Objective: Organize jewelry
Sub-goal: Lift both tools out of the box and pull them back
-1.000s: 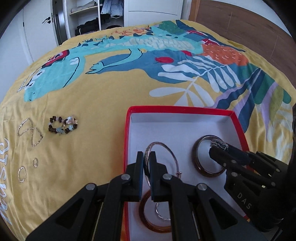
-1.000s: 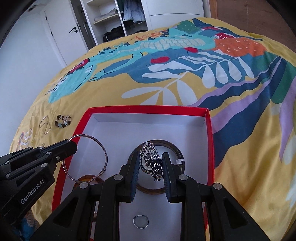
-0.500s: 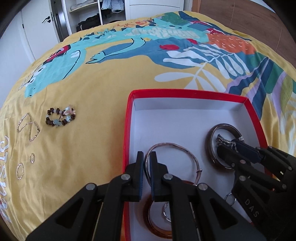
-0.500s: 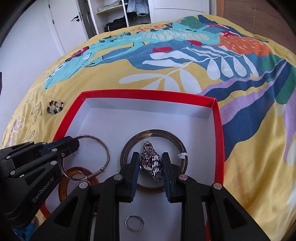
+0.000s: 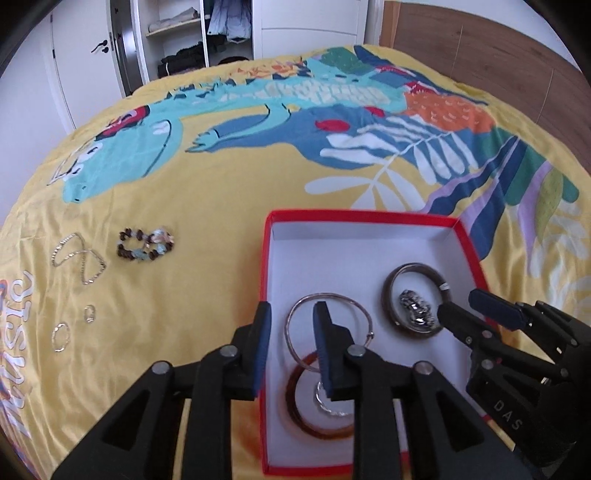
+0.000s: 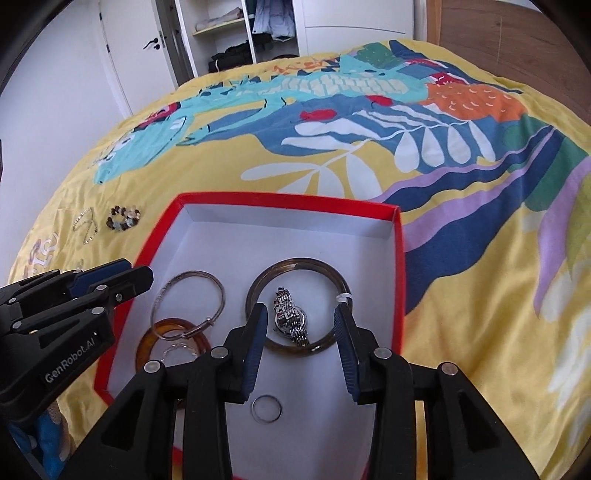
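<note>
A red box (image 5: 362, 216) (image 6: 288, 199) with a white inside lies on the yellow bedspread. My left gripper (image 5: 291, 314) (image 6: 136, 269) hovers over its left side, jaws opening. The thin metal bangle (image 5: 347, 302) (image 6: 184, 275) lies flat below them, its left rim in the gap, untouched. My right gripper (image 6: 300, 314) (image 5: 458, 310) is also opening. The silver watch (image 6: 291, 325) (image 5: 415, 306) rests free between its fingers, inside a dark bangle (image 6: 295, 263). An amber bangle (image 6: 147, 339) and a small ring (image 6: 266, 408) are also in the box.
On the bedspread left of the box lie a beaded bracelet (image 5: 146, 245), a thin chain (image 5: 79, 258) and two small rings (image 5: 89, 313) (image 5: 60, 336). A white wardrobe (image 5: 207, 33) stands beyond the bed, with a wooden wall (image 5: 498, 55) at the right.
Both grippers have opened and risen a little. The left let go of the thin bangle and the right let go of the watch; both pieces now lie in the box.
</note>
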A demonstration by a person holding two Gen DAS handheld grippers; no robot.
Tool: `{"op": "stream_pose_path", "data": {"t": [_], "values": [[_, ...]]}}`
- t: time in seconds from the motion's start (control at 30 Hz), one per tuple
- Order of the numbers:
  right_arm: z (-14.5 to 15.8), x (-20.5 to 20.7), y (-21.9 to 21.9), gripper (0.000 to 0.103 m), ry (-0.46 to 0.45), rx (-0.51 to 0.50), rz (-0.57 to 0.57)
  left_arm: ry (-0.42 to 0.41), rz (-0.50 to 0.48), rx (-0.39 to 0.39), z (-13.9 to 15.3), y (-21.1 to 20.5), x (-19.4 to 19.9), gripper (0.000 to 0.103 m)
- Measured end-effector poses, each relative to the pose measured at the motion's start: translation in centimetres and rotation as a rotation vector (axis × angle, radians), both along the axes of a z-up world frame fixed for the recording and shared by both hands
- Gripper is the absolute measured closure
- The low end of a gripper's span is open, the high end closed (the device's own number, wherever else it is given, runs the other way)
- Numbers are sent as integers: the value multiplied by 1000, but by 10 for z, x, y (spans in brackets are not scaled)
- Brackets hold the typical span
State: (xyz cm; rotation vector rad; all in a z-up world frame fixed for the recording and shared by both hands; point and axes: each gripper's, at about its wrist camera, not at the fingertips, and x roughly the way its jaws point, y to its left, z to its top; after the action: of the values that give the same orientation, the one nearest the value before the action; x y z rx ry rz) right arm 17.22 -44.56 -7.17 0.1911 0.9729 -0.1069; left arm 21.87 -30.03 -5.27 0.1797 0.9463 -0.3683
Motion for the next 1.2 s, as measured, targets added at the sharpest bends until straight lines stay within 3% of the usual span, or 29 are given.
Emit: {"op": "stream_pose_path", "data": {"t": [0.3,0.53,0.67,1.2], "values": [[70,-50,17,53,-118,24,-26,-122,30,-14,73,31,-55,80],[119,-91,52,49,-209,8,15,-209,63,-11,117,65,-109,70],[138,-113,72,48,-246,3,41,-243,87,-18,134,86,-134,62],[191,-204,137,44,-353,-8,110,-382,184,-33,186,167,-238,59]]}}
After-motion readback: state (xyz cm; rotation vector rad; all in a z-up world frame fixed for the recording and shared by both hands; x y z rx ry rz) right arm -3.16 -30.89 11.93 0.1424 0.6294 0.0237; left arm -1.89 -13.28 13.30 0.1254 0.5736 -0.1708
